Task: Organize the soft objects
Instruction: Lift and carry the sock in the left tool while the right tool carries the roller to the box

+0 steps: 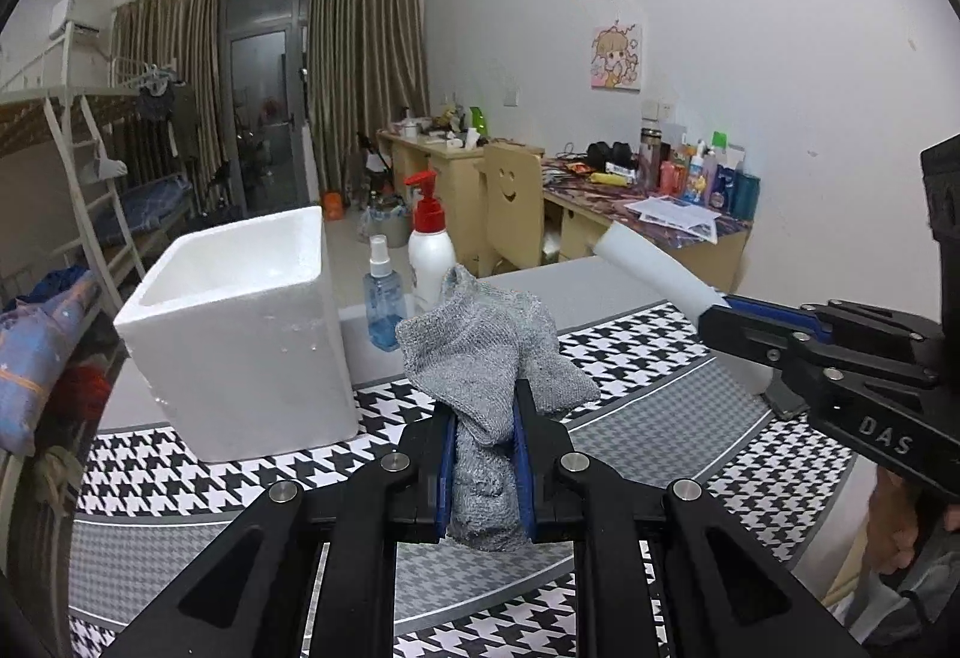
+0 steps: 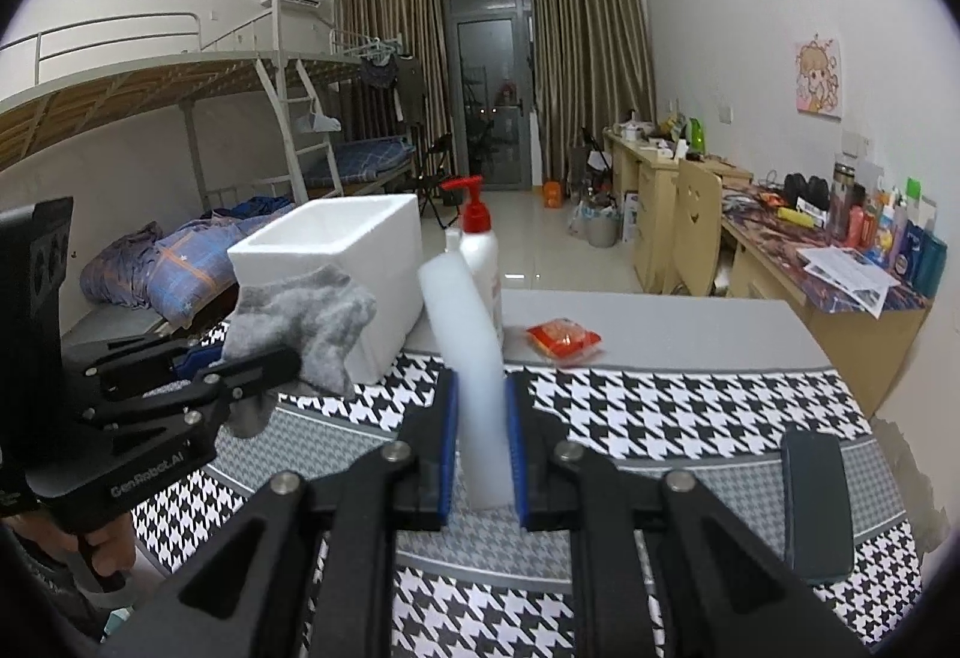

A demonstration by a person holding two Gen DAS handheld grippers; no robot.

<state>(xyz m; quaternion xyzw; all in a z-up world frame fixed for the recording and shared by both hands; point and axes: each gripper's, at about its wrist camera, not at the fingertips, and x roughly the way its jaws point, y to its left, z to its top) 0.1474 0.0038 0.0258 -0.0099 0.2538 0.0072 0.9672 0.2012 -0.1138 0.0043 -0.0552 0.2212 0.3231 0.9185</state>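
My left gripper (image 1: 485, 418) is shut on a crumpled grey knitted cloth (image 1: 492, 346), held above the houndstooth mat (image 1: 630, 418). The same cloth (image 2: 312, 316) shows at the left of the right wrist view, in front of the white foam box (image 2: 360, 250). My right gripper (image 2: 482, 430) is shut on a white foam strip (image 2: 468, 334) that stands up between its blue pads. From the left wrist view this strip (image 1: 654, 268) sticks out of the right gripper (image 1: 720, 319) toward the upper left. The open white foam box (image 1: 240, 322) stands left of the cloth.
A white pump bottle with a red top (image 1: 429, 238) and a small blue spray bottle (image 1: 381, 292) stand behind the box. A red packet (image 2: 561, 337) lies on the grey table (image 2: 690, 322). A dark phone (image 2: 819, 502) rests on the mat at the right. A hand (image 2: 90, 544) holds the left tool.
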